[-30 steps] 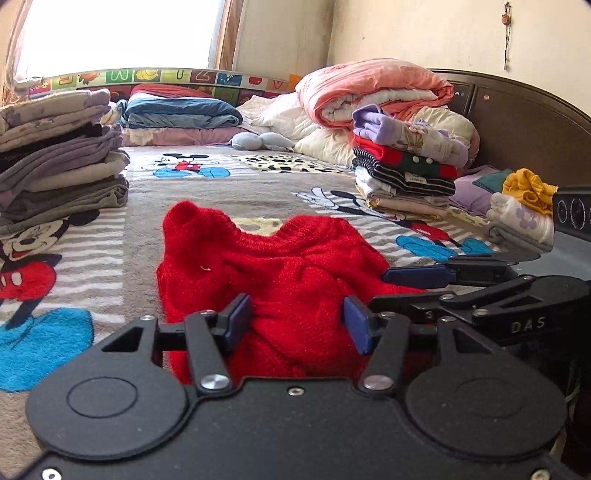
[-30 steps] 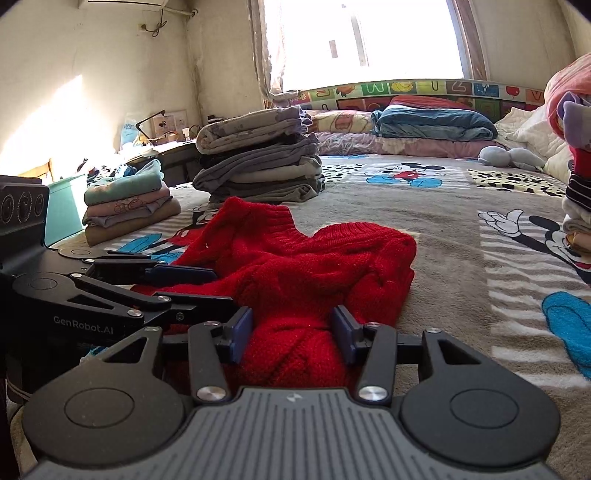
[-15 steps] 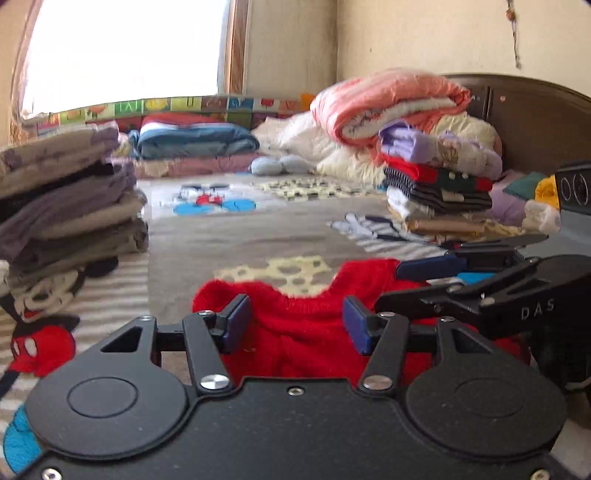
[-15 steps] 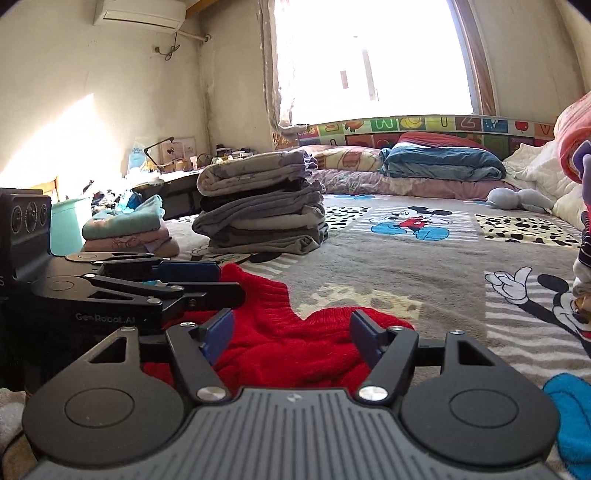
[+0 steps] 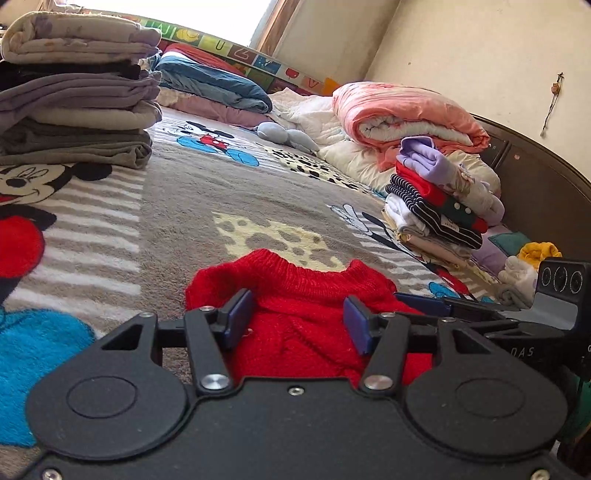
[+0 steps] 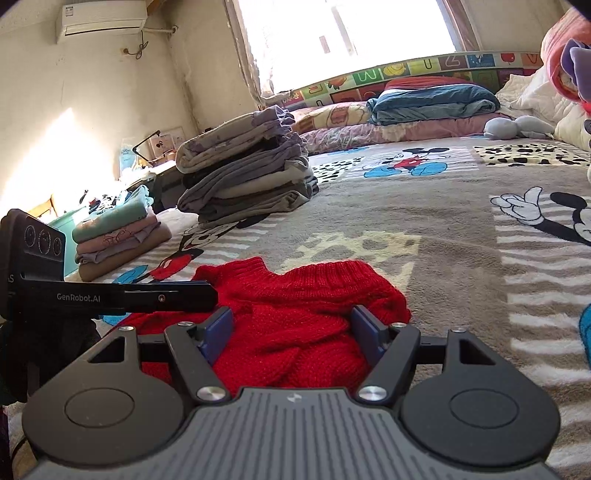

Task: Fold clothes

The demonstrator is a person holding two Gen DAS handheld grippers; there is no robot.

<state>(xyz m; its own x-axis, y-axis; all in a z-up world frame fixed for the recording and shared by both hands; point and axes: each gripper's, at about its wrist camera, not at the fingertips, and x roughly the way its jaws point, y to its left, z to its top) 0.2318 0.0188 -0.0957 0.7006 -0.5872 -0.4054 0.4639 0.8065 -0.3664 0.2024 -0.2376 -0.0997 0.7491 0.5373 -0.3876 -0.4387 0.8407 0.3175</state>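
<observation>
The bed [image 6: 443, 229] carries a red sweater [image 6: 295, 314] at lower centre and a grey folded stack [image 6: 243, 177] at upper left.

Sunlit bedroom with cream walls [image 6: 92, 110], bright far window [image 6: 343, 33], air conditioner [image 6: 101, 14] high left, dark wooden headboard [image 5: 535, 177] right, cartoon-print blanket [image 6: 443, 229] over the bed.

Sharp, fisheye-bent frames; blown-out daylight from the window [image 6: 343, 37].
</observation>
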